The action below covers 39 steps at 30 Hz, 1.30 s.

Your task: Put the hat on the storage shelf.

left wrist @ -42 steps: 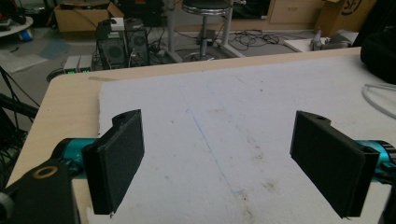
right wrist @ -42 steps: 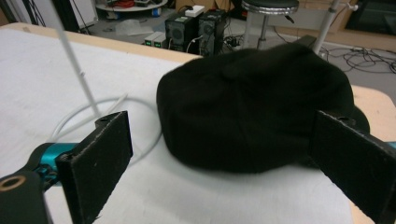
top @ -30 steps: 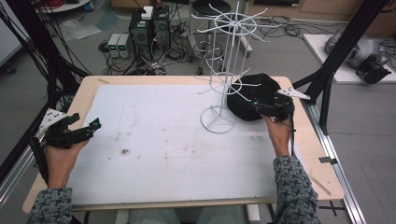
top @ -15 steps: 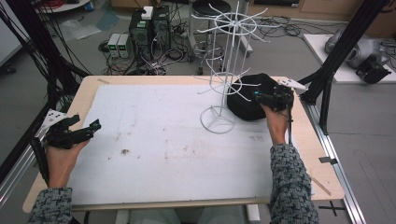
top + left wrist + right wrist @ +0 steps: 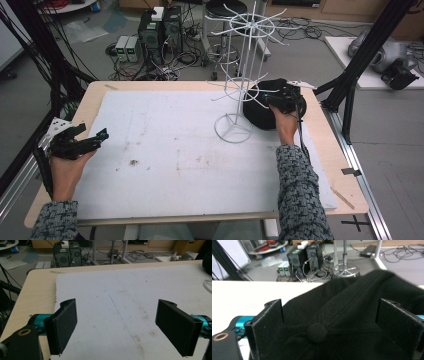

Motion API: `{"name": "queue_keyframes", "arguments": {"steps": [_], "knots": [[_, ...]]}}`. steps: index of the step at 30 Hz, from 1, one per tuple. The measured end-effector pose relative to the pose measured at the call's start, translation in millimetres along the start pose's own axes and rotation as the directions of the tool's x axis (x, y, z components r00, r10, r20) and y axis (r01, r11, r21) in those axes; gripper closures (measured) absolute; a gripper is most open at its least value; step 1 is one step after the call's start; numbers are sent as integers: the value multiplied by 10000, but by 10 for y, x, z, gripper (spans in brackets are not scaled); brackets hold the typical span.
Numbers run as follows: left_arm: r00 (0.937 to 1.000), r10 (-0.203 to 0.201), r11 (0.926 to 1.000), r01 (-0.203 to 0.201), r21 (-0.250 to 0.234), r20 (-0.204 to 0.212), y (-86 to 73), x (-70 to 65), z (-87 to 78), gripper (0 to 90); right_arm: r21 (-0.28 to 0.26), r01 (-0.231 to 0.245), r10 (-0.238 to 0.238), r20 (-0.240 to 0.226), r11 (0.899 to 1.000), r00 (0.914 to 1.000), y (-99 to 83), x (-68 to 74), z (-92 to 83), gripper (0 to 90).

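Note:
A black cap [image 5: 255, 118] lies at the table's back right, just right of a white wire rack [image 5: 241, 75]. My right gripper [image 5: 269, 97] hangs over the cap's crown. In the right gripper view it [image 5: 329, 312] is open, one jaw on each side of the crown, with the cap's top button [image 5: 317, 332] between them. The black cap [image 5: 352, 305] takes up most of that view. My left gripper [image 5: 92, 132] rests at the table's left edge. It [image 5: 117, 307] is open over the white mat with nothing between its jaws.
A white foam mat [image 5: 175, 145] covers most of the wooden table [image 5: 322, 142]. The rack's ring base [image 5: 233, 129] stands on the mat, its thin arms spreading out above. Computers and cables [image 5: 160, 35] sit on the floor behind the table. A black frame post [image 5: 350, 95] stands at the right.
My right gripper has moved slightly left and away from the person, further over the cap. The left gripper has stayed in place.

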<state>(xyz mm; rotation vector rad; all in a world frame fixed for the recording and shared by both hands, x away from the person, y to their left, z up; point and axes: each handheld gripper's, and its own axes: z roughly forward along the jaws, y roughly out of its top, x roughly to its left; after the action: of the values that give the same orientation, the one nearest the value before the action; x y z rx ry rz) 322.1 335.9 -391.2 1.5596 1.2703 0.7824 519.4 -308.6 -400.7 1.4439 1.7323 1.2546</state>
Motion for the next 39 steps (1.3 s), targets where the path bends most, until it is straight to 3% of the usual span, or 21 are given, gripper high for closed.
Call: {"name": "queue_keyframes", "arguments": {"steps": [3, 8, 11, 12, 16, 18, 21, 27, 29, 32, 39], "knots": [[10000, -20, 10000, 20, 9, -15, -5, 7, 1, 180, 369, 158, -159, 24, 9992, 9999, -49, -13, 61, 160], [10000, -18, 10000, 18, 67, -26, -14, 17, 9, 182, 688, 90, -94, 60, 9976, 9999, -95, -36, 115, 176], [10000, -13, 10000, 13, 42, -24, -14, 18, 8, 183, 777, 137, -133, -56, 9969, 9999, -98, -41, 124, 235], [10000, -24, 10000, 24, 39, -22, -14, 15, 10, 185, 944, 200, -192, -93, 9953, 9998, -102, -42, 131, 321], [10000, -10, 10000, 10, 24, -24, -12, 14, 7, 185, 1191, 262, -236, -234, 9925, 9994, -118, -46, 148, 417], [10000, -10, 10000, 10, 8, -23, -11, 12, 5, 186, 1381, 457, -423, -275, 9894, 9987, -124, -31, 157, 536], [10000, 6, 10000, -6, 22, -27, -12, 13, 4, 187, 1515, 596, -557, -303, 9867, 9980, -126, -18, 161, 636], [10000, 12, 10000, -12, 36, -30, -13, 15, 5, 187, 1317, 468, -442, -228, 9902, 9988, -95, -22, 118, 688], [10000, 10, 10000, -10, 2, -23, -12, 14, 3, 187, 1074, 460, -434, -263, 9932, 9987, -62, -19, 74, 693], [10000, 4, 10000, -4, -6, -17, -11, 16, 0, 187, 285, 245, -237, -300, 9993, 9993, 39, -22, -52, 700], [10000, 40, 10000, -39, -26, 63, -4, -3, 1, 190, -278, 214, -213, 32, 9994, 9998, 152, -72, -223, 703]]}}
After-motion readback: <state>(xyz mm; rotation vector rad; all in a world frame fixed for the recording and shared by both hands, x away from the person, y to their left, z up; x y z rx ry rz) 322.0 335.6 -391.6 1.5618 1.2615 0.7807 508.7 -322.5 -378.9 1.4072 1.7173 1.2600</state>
